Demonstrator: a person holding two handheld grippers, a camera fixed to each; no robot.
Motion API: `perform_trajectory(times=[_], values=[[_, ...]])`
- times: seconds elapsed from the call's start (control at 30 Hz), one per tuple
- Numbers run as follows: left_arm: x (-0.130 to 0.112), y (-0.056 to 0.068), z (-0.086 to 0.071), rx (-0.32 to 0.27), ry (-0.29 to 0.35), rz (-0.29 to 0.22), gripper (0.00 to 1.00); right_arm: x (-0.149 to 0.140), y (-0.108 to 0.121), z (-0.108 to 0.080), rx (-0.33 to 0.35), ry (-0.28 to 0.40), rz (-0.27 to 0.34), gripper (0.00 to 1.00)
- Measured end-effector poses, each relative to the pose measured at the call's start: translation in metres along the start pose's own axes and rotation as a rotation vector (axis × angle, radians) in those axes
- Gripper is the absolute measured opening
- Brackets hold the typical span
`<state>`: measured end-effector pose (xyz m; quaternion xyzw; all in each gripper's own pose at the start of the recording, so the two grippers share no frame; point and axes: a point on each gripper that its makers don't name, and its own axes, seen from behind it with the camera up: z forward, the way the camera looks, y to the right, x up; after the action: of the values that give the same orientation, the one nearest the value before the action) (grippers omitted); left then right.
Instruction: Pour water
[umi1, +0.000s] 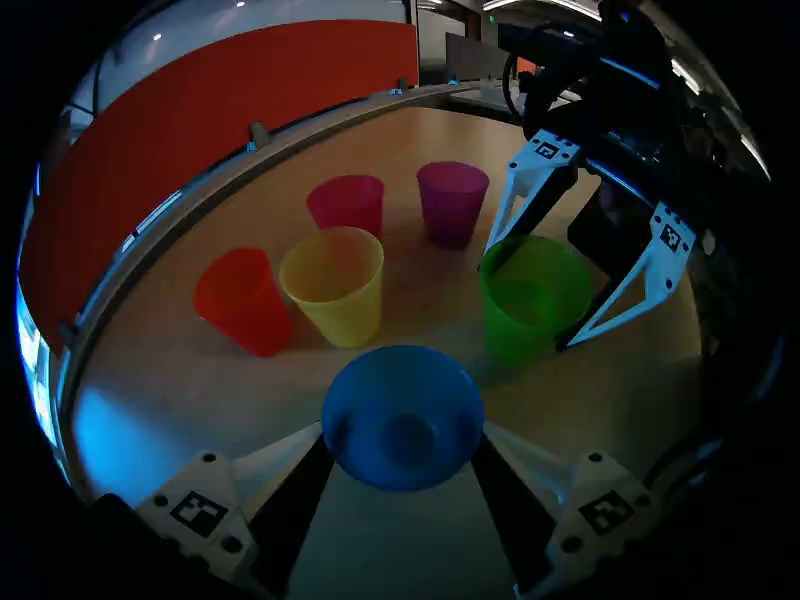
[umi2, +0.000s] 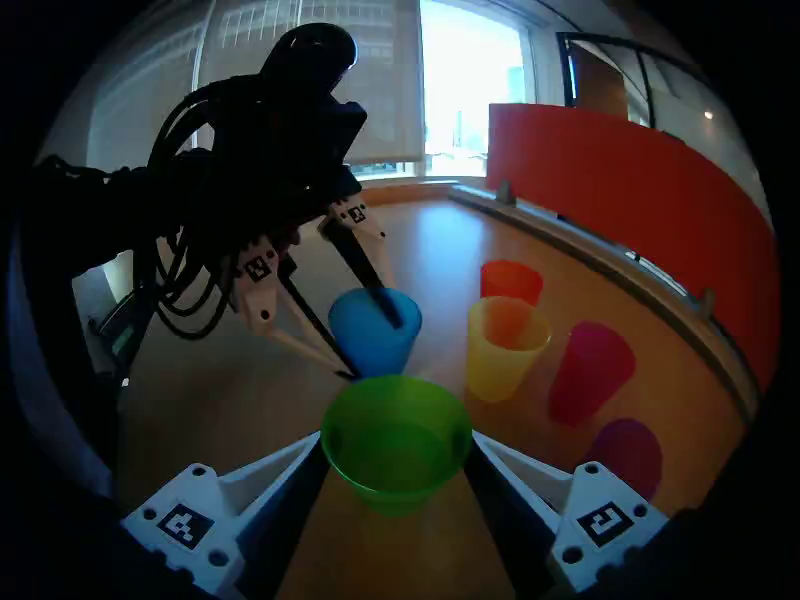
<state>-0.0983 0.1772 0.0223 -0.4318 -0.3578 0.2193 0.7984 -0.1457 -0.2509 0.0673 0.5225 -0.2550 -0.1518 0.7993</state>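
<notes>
A blue cup (umi1: 403, 400) sits between the fingers of my left gripper (umi1: 403, 432), which is shut on its sides. My right gripper (umi2: 396, 442) is shut on a green cup (umi2: 396, 455) the same way. In the left gripper view the right gripper (umi1: 530, 300) holds the green cup (umi1: 535, 290) upright, low over the table to the right. In the right gripper view the left gripper (umi2: 370, 348) holds the blue cup (umi2: 373, 335) upright just beyond the green one. Whether either cup holds water I cannot tell.
Several other cups stand on the wooden table (umi1: 420, 130): orange-red (umi1: 242, 300), yellow (umi1: 333, 283), pink (umi1: 347, 205) and purple (umi1: 452, 203). An orange partition (umi1: 200, 110) runs along the table's far edge. Black cables hang from the left gripper's body (umi2: 270, 130).
</notes>
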Motion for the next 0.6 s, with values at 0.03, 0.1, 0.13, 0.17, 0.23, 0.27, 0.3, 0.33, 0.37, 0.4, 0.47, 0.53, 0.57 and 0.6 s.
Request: perform_trajectory(times=[0.03,0.1,0.13,0.17,0.23,0.27,0.3,0.33,0.37,0.4,0.47,0.53,0.57,0.6], values=[[-0.0016,0.0001,0.0002,-0.001,-0.001,-0.002,0.85,-0.0015,0.0000,0.0002,-0.001,-0.002,0.000,0.91],[-0.0041,0.0003,0.0007,-0.003,-0.003,-0.007,0.85,-0.0046,-0.0001,0.0007,-0.002,-0.006,0.000,0.91],[-0.0045,0.0004,0.0009,-0.004,-0.002,-0.009,0.85,-0.0058,-0.0001,0.0011,-0.002,-0.007,0.001,0.91],[-0.0050,0.0006,0.0010,-0.005,-0.002,-0.012,0.85,-0.0071,-0.0002,0.0016,-0.002,-0.009,0.002,0.91],[-0.0045,0.0008,0.0011,-0.006,0.001,-0.014,0.85,-0.0087,-0.0005,0.0023,-0.003,-0.010,0.004,0.91],[-0.0042,0.0009,0.0011,-0.007,0.003,-0.015,0.85,-0.0095,-0.0007,0.0027,-0.004,-0.011,0.004,0.91],[-0.0041,0.0011,0.0014,-0.008,0.003,-0.015,0.85,-0.0099,-0.0007,0.0030,-0.004,-0.011,0.005,0.91],[-0.0043,0.0013,0.0018,-0.010,0.002,-0.014,0.85,-0.0100,-0.0007,0.0031,-0.004,-0.011,0.005,0.91],[-0.0044,0.0016,0.0023,-0.011,0.001,-0.014,0.85,-0.0101,-0.0008,0.0032,-0.004,-0.011,0.006,0.91],[-0.0049,0.0018,0.0028,-0.012,-0.001,-0.012,0.85,-0.0102,-0.0008,0.0033,-0.005,-0.010,0.007,0.91],[-0.0063,0.0024,0.0039,-0.012,-0.006,-0.007,0.85,-0.0105,-0.0007,0.0032,-0.006,-0.010,0.009,0.91],[-0.0075,0.0036,0.0047,-0.013,-0.011,-0.002,0.85,-0.0107,-0.0008,0.0032,-0.006,-0.010,0.012,0.91],[-0.0082,0.0044,0.0051,-0.015,-0.014,0.001,0.85,-0.0108,-0.0009,0.0031,-0.006,-0.009,0.014,0.91],[-0.0088,0.0049,0.0054,-0.016,-0.017,0.002,0.85,-0.0110,-0.0012,0.0031,-0.005,-0.010,0.016,0.92]])
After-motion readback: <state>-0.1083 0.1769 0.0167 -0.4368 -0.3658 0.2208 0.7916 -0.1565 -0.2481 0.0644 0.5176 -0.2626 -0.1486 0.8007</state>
